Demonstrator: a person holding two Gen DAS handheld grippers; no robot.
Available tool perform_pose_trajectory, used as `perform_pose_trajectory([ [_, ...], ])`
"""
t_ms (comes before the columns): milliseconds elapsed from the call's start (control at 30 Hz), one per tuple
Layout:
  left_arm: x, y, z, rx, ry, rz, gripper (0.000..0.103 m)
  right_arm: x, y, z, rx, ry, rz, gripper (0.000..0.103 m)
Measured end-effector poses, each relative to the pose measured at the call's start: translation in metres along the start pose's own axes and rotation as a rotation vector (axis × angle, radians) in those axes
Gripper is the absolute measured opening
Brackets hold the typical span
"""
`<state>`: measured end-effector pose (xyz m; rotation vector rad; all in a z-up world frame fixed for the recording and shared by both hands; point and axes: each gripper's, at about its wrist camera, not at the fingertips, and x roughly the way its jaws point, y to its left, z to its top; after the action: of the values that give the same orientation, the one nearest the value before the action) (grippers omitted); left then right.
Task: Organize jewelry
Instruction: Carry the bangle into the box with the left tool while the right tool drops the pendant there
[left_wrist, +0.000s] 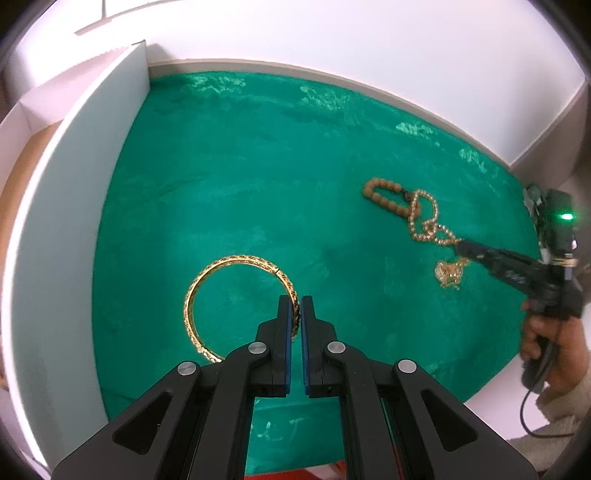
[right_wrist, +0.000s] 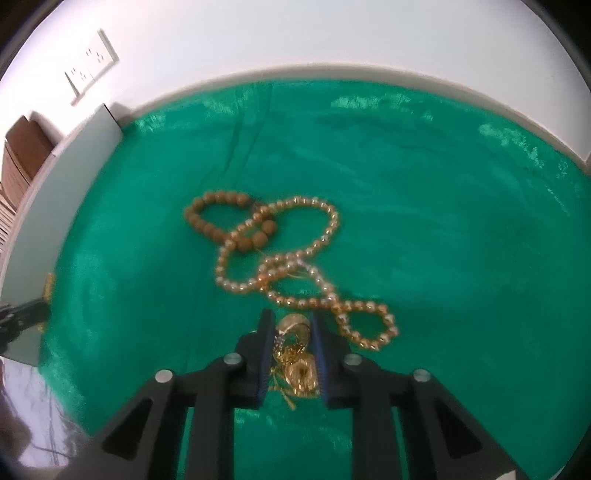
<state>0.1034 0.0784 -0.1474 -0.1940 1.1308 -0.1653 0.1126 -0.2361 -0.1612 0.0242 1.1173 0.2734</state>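
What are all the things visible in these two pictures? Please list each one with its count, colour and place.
cloth: one, green, covers the work surface
bangle: one, gold, near left of cloth, rim between left gripper's pads
wooden bead bracelet: one, brown, centre, tangled with bead necklace
bead necklace: one, pale gold, looped at centre
gold chain pile: one, gold, between right gripper's pads
box wall: one, white, left edge
wall socket: one, white, far wall
left gripper: black, shut on bangle
right gripper: black, around chain pile
hand: one, holds right gripper
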Motion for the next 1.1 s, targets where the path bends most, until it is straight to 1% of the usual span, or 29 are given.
perform_pose_trajectory([
  [33,-0.003,0.0,0.001,-0.002,-0.002,0.003,0.002,-0.012,-0.001,0.002,0.008,-0.012,0.025,0.012],
  [200,-0.024,0.0,0.007,0.0,-0.025,0.007,0.002,-0.061,0.002,0.009,0.02,-0.056,0.12,0.012],
  [300,-0.043,0.0,0.013,-0.01,-0.04,0.005,0.002,-0.089,0.006,0.02,0.04,-0.081,0.181,0.012],
  [500,-0.085,0.005,0.022,-0.04,-0.084,-0.003,0.002,-0.138,0.031,0.046,-0.016,-0.154,0.237,0.012],
  [633,-0.115,0.014,0.025,-0.075,-0.114,-0.011,0.002,-0.168,0.052,0.064,-0.076,-0.196,0.275,0.012],
  [700,-0.133,0.021,0.027,-0.094,-0.142,-0.011,0.002,-0.181,0.065,0.075,-0.112,-0.219,0.297,0.012],
  [833,-0.167,0.041,0.028,-0.131,-0.191,0.01,0.002,-0.203,0.1,0.099,-0.186,-0.252,0.356,0.012],
  [967,-0.195,0.07,0.028,-0.181,-0.224,0.035,0.002,-0.212,0.139,0.125,-0.253,-0.271,0.419,0.012],
  [1100,-0.222,0.113,0.029,-0.235,-0.254,0.096,0.002,-0.213,0.189,0.153,-0.325,-0.294,0.492,0.012],
])
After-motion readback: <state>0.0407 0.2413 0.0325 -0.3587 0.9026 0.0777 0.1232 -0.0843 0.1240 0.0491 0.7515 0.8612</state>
